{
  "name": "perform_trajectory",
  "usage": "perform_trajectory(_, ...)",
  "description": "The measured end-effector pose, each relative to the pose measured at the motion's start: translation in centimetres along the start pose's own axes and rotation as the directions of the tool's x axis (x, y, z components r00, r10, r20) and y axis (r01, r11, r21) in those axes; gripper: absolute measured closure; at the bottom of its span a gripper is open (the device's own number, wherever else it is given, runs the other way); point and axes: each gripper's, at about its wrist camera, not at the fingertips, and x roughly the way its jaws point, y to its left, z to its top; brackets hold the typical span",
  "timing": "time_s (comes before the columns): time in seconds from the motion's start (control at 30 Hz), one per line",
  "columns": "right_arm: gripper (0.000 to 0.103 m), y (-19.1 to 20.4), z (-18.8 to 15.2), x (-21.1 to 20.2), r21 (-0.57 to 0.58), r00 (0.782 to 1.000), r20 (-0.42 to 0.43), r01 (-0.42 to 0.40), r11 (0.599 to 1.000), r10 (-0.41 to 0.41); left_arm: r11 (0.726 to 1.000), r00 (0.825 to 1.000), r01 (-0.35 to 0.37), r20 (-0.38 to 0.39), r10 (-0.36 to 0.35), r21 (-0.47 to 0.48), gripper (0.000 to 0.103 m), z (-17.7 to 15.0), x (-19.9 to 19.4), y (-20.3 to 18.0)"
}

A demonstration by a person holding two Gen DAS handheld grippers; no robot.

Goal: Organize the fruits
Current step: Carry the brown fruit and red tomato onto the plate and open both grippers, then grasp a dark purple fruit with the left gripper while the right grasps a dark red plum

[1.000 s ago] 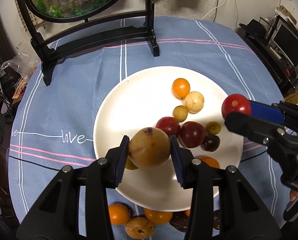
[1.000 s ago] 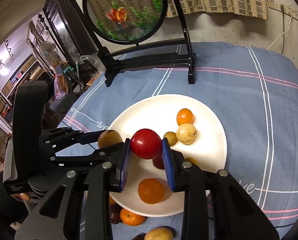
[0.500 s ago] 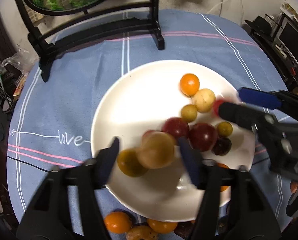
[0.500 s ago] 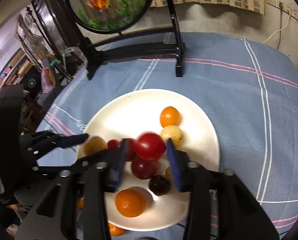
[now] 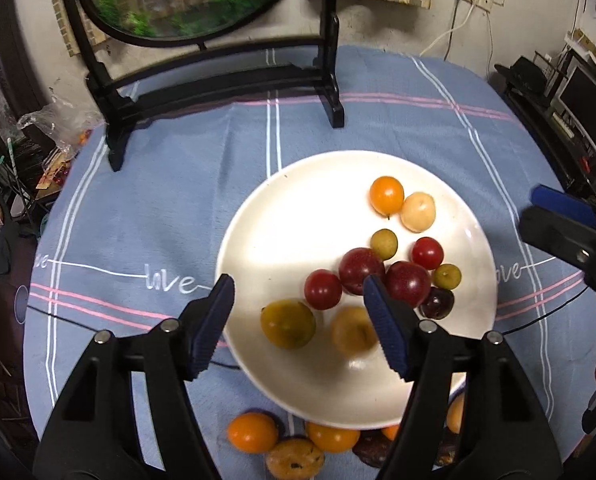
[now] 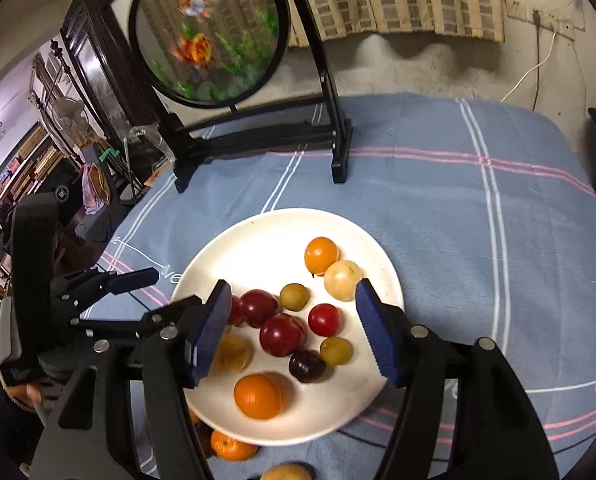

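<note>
Nearest, several fruits still lie on the tabletop [image 5: 169, 224] just off the rim of the white plate [image 5: 298, 200]. Above it, the left gripper [image 5: 298, 312] and right gripper [image 6: 291, 328] have just sprung their jaws wide — both empty. The yellow-brown fruit [image 5: 354, 336] is blurred, likely still rolling; it could bump the red tomato [image 5: 427, 253] and its neighbours toward the rim.

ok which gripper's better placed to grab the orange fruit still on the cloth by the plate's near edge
Probably left. The left gripper is open and empty, and the orange fruit lies just below its fingers; the right gripper hangs over the plate.
</note>
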Motion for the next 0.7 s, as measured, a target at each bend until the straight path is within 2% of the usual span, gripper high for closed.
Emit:
perform_trajectory(0.13,0.038,0.8,-2.7,-3.5,0.008,0.998,0.002,-0.066,0.998,0.066,1.000,1.000,0.007,0.026,-0.006,-0.022,0.029,-1.1,-2.3,0.9)
perform_trajectory(0.2,0.038,1.5,-4.9,-4.4,-0.012,0.998,-0.024,-0.061,0.998,0.061,0.999,1.000,0.015,0.022,-0.014,-0.032,0.028,-2.3,-3.3,1.4)
perform_trajectory(0.37,0.038,3.0,-12.6,-4.6,-0.126,0.988,-0.150,0.018,0.992,-0.037,0.999,1.000,0.024,-0.009,-0.025,-0.039,0.028,-5.6,-4.4,2.2)
perform_trajectory(0.5,0.038,2.9,-17.5,-3.6,-0.266,0.962,-0.230,0.084,0.960,-0.148,0.999,0.998,0.032,-0.053,-0.033,-0.020,0.028,-8.7,-4.6,2.2)
perform_trajectory(0.63,0.039,2.3,-19.3,-2.1,-0.319,0.948,-0.258,0.100,0.942,-0.188,0.997,0.992,0.047,-0.117,-0.053,-0.053,0.028,-11.3,-4.2,2.4)
perform_trajectory(0.7,0.044,1.8,-19.3,-1.3,-0.303,0.948,-0.267,0.089,0.949,-0.174,0.997,0.989,0.051,-0.138,-0.060,-0.065,0.028,-12.4,-4.1,2.3)
